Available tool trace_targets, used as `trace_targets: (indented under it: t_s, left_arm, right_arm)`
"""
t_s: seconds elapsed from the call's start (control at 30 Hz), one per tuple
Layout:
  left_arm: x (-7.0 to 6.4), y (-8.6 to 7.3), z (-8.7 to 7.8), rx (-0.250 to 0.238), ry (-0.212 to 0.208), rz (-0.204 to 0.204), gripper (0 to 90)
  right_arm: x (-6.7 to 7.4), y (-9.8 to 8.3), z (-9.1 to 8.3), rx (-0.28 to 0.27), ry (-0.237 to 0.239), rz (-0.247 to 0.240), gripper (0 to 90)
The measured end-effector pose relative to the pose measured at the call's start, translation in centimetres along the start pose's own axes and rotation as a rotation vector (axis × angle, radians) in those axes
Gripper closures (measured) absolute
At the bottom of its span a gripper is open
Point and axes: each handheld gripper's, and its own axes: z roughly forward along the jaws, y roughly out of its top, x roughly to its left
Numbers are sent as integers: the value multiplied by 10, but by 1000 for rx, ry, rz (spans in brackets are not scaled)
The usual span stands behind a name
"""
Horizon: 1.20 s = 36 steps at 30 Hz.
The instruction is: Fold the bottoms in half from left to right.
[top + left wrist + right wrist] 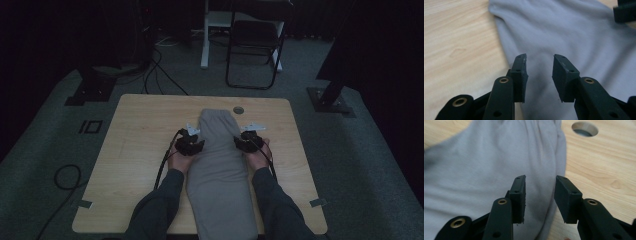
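Observation:
A grey folded garment (217, 165) lies lengthwise down the middle of the wooden table (140, 130), its gathered end at the far side. My left gripper (191, 142) sits at the cloth's left edge; its jaws stand apart over the grey fabric (564, 32) with nothing pinched between them, so my left gripper (539, 62) is open. My right gripper (248, 140) sits at the cloth's right edge. In the right gripper view the garment (486, 170) lies under the parted jaws, and my right gripper (541, 183) is open too, pressing on nothing.
A round cable hole (238, 110) is in the table just beyond the garment's far end, also visible as the hole (584, 128) at upper right. A dark folding chair (254, 45) stands on the floor behind the table. Cables (67, 177) lie on the floor at left.

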Motion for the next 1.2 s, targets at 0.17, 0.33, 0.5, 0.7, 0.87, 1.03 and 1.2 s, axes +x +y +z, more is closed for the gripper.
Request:
trace_targets:
  t_s: [0.17,0.33,0.5,0.7,0.87,1.03,1.2]
  left_arm:
    - [3,-6,12,32,6,-10,711]
    - [2,-15,3,25,4,6,810]
    - [-2,-30,-12,19,-21,11,826]
    - [-11,-55,-35,-8,-67,27,825]
    - [-14,-68,-49,-11,-97,27,824]
    - [-18,-75,-56,-10,-105,18,824]
    - [-23,-79,-61,-10,-105,20,824]
  right_arm:
    - [-3,-6,11,37,13,27,620]
    - [-4,-10,7,40,30,29,620]
    - [2,-19,-6,46,56,6,627]
    - [11,-41,-28,28,91,-15,630]
    - [22,-58,-47,17,113,-39,632]
    - [28,-66,-58,22,119,-51,635]
    - [32,-69,-62,25,121,-51,640]
